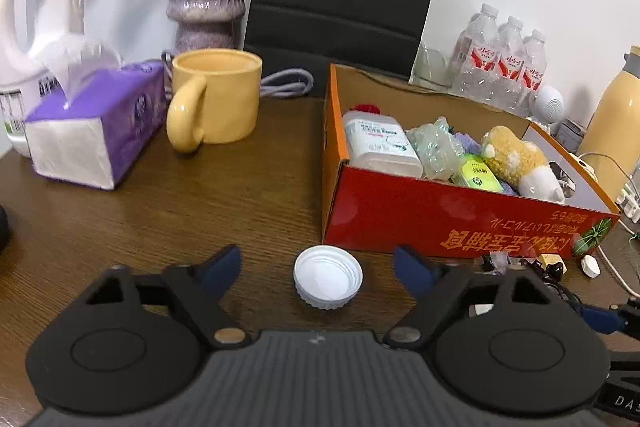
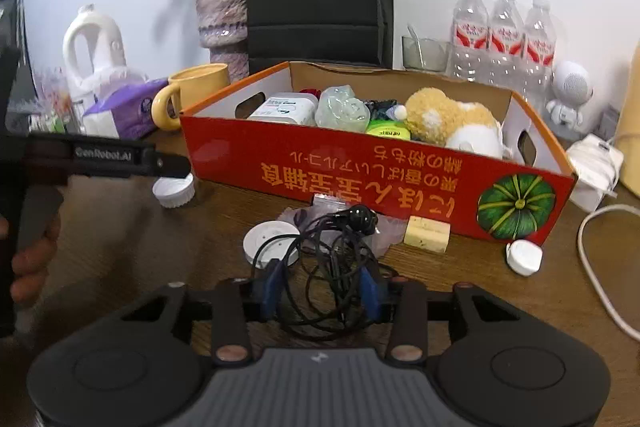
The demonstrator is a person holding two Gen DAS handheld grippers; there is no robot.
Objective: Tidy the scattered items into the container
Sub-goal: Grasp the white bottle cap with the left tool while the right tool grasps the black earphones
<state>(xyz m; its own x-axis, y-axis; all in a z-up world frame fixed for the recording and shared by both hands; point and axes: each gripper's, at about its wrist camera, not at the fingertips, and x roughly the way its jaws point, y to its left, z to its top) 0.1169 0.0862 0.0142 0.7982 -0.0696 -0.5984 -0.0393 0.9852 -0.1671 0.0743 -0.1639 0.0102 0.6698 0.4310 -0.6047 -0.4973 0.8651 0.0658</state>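
The left gripper point(image 1: 318, 269) is straddling the white ribbed plastic cap point(image 1: 328, 282) on the wooden tabletop point(image 1: 160, 211), jaws open; centre them before squeezing. The right gripper point(image 2: 320, 289), jaws narrowed, is bracketing the tangled black cable point(image 2: 332, 267) beside the red cardboard box point(image 2: 360, 175), though a firm pinch is unclear.

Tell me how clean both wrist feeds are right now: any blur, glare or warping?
Left wrist: sharp on the white cap between the left gripper's open fingers; box edges bow, corners vignetted. Right wrist: the black cable is crisp, the hand at left smeared and dark; sheen on the box front.
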